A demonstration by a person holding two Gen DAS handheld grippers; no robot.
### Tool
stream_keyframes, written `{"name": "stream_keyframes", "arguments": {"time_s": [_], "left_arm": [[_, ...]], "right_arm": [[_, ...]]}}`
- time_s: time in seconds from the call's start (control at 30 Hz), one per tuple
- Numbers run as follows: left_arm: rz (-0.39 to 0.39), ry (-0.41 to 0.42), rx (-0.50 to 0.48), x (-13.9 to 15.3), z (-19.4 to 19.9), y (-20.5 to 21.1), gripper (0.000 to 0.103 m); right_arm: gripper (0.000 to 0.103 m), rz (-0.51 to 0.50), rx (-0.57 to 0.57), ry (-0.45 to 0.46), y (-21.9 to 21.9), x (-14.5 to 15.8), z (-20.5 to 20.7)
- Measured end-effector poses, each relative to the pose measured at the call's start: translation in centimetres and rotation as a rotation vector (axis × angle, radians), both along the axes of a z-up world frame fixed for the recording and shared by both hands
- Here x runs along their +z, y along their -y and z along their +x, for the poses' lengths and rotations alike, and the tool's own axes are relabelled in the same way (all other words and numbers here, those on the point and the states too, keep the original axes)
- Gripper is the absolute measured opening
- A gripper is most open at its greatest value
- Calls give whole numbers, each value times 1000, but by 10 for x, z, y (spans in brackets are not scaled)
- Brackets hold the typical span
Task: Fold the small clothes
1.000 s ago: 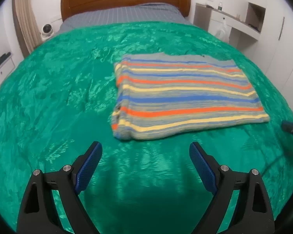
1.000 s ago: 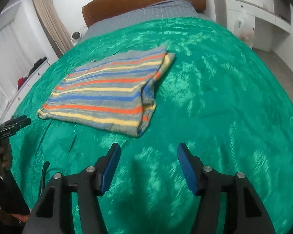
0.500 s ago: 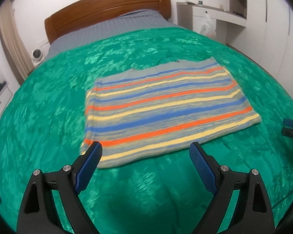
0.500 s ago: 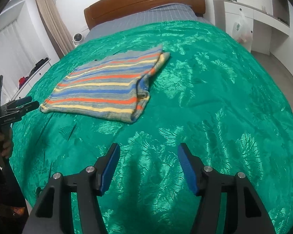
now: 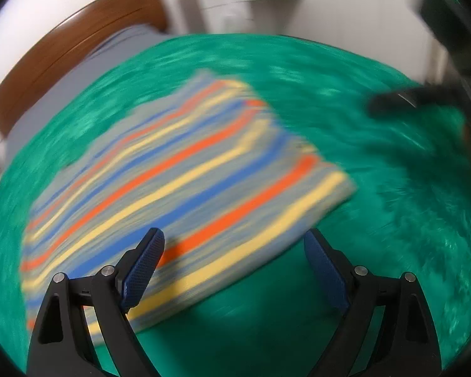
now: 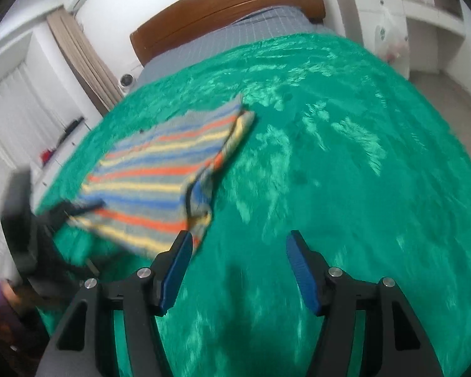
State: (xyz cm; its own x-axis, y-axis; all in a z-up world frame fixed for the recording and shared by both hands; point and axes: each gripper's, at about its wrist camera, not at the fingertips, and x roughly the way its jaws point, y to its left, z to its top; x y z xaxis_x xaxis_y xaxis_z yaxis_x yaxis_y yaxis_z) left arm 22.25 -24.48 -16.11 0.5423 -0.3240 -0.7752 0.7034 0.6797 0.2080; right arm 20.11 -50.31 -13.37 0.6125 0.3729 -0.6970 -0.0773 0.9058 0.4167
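Observation:
A folded striped garment (image 5: 179,182), grey with orange, yellow and blue stripes, lies flat on the green bedspread (image 5: 376,204). My left gripper (image 5: 234,270) is open and empty, hovering over the garment's near edge; this view is motion-blurred. In the right wrist view the garment (image 6: 160,169) lies left of centre. My right gripper (image 6: 238,270) is open and empty, just right of the garment's near corner. The left gripper shows at the garment's left edge (image 6: 78,209), and the right gripper shows blurred in the left wrist view (image 5: 402,102).
A wooden headboard (image 6: 229,6) and grey sheet (image 6: 235,40) are at the far end of the bed. White cabinets (image 6: 402,22) stand to the right, with curtains (image 6: 88,59) and a small white camera (image 6: 127,80) on the left.
Both grippers have moved in close to the garment. The left one has swung over its near edge; the right one has come up beside its near corner. Both stay open.

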Motion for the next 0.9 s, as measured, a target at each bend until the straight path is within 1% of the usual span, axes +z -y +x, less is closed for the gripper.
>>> {"name": "stream_keyframes", "arguments": {"time_s": [0.03,0.07,0.1,0.13,0.17,0.2,0.23,0.27,0.3,0.37,0.4,0.43,0.47,0.53,0.6,0.67,0.73,0.8,0.9], "left_arm": [[12,15,-49,-5,-6,14,92],[24,36,-77,-7,-10,23,92],[37,59,-98,-9,-13,30,92],[50,89,-112,-10,-15,38,92],[54,105,-115,-10,-15,43,90],[44,98,-114,-9,-13,47,76],[27,74,-112,-9,-11,48,62],[23,57,-103,-9,-9,48,27],[33,62,-77,-10,-7,48,14],[-5,49,-61,-7,-6,42,12],[-28,45,-50,-4,-6,37,11],[-57,38,-35,0,-5,30,10],[-89,36,-15,6,-5,22,10],[-139,44,29,16,-5,5,10],[-201,34,83,28,-2,-18,9],[-262,24,152,39,0,-50,9],[-317,19,224,49,1,-86,9],[-365,14,298,56,3,-122,9],[-430,-18,417,58,9,-177,9]], "right_arm": [[62,46,12,-18,3,-3,16],[62,78,19,-28,3,-4,28],[62,112,32,-42,3,-6,41],[62,163,48,-74,2,-12,62],[62,192,51,-95,1,-16,76],[62,223,54,-123,-1,-21,95],[62,230,51,-133,-2,-24,106],[62,241,33,-140,-5,-27,125],[62,271,33,-148,-8,-29,137],[56,303,48,-178,-17,-35,158],[37,271,38,-184,-21,-36,165],[15,223,10,-184,-25,-35,170],[9,201,-24,-176,-27,-30,174],[8,211,-34,-119,-34,-13,171],[8,204,-8,-68,-50,11,169],[8,205,33,-43,-72,31,173],[8,188,86,-29,-104,48,180],[8,166,156,-15,-150,63,192],[8,130,229,-7,-210,68,208]]}}
